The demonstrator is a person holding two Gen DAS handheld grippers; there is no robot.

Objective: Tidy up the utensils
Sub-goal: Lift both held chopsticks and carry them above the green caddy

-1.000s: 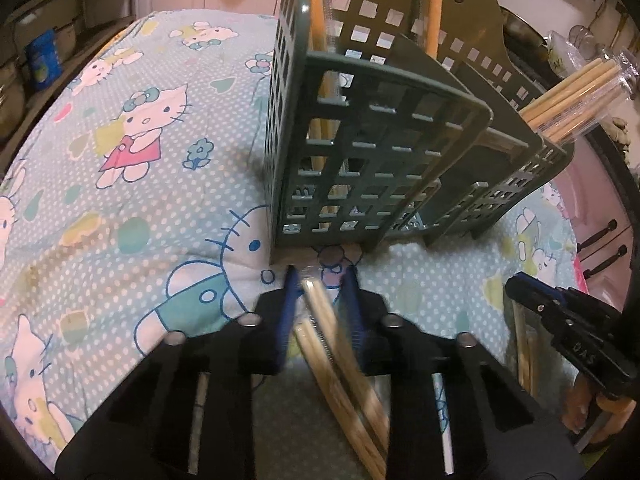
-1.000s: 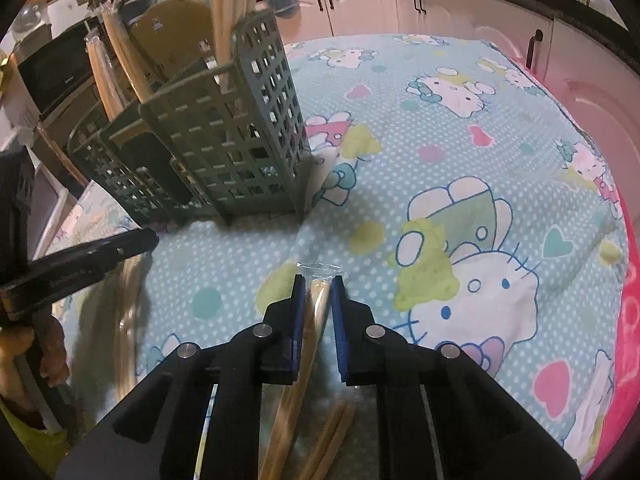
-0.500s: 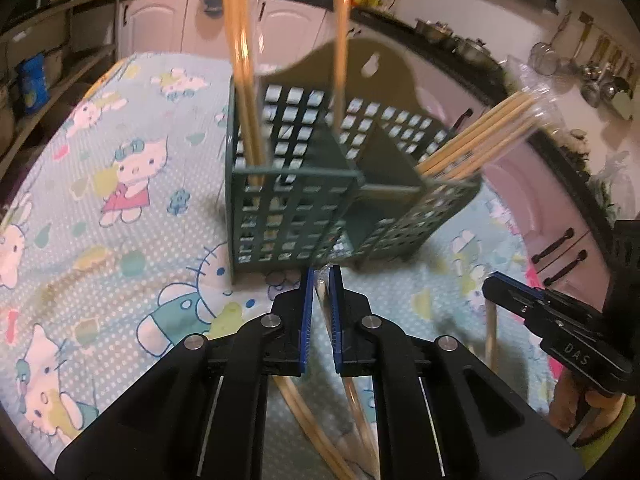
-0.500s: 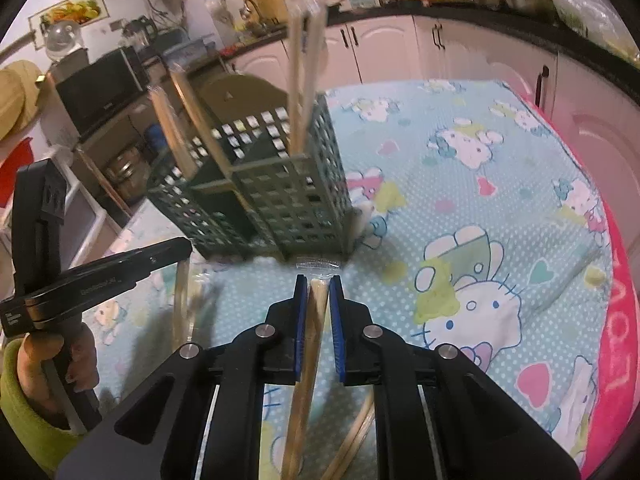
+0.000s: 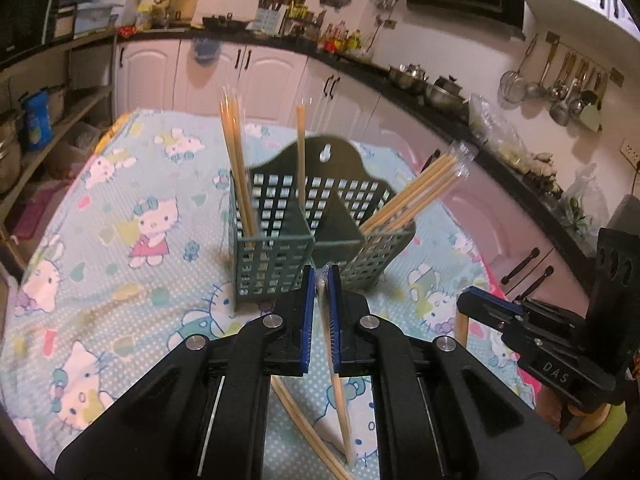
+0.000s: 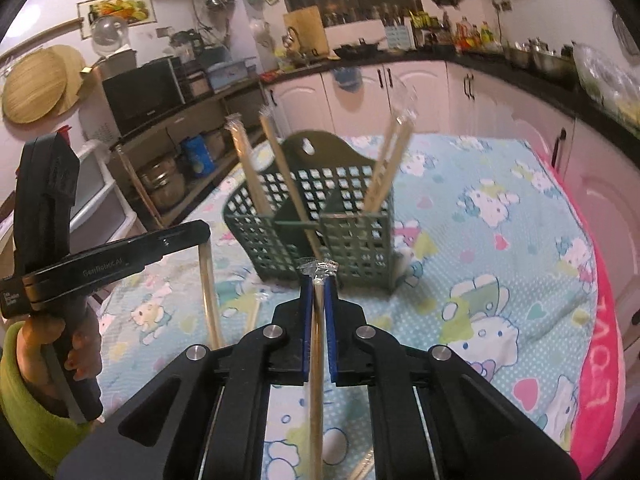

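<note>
A dark green slotted utensil holder (image 5: 276, 256) (image 6: 352, 240) stands upright on the cartoon-cat tablecloth. Wrapped wooden chopsticks (image 5: 236, 168) (image 6: 390, 160) lean out of its compartments. My left gripper (image 5: 322, 276) is shut on a wrapped pair of chopsticks (image 5: 338, 392) that hangs down toward the cloth, just short of the holder. My right gripper (image 6: 318, 280) has its jaws closing tight on another wrapped pair of chopsticks (image 6: 316, 360), also in front of the holder. Each gripper shows in the other's view, the right one (image 5: 464, 304) and the left one (image 6: 200, 232), side by side.
More loose chopsticks (image 5: 296, 412) lie on the tablecloth (image 5: 120, 280) below the grippers. A hand in a green sleeve (image 6: 52, 340) holds the left tool. White kitchen cabinets (image 6: 400, 92) and a cluttered counter ring the table; a pink edge (image 6: 600, 320) borders it on the right.
Both grippers have risen off the cloth with their chopsticks and pulled back. The holder now looks smaller and lower in both views, and the kitchen behind it has come into sight.
</note>
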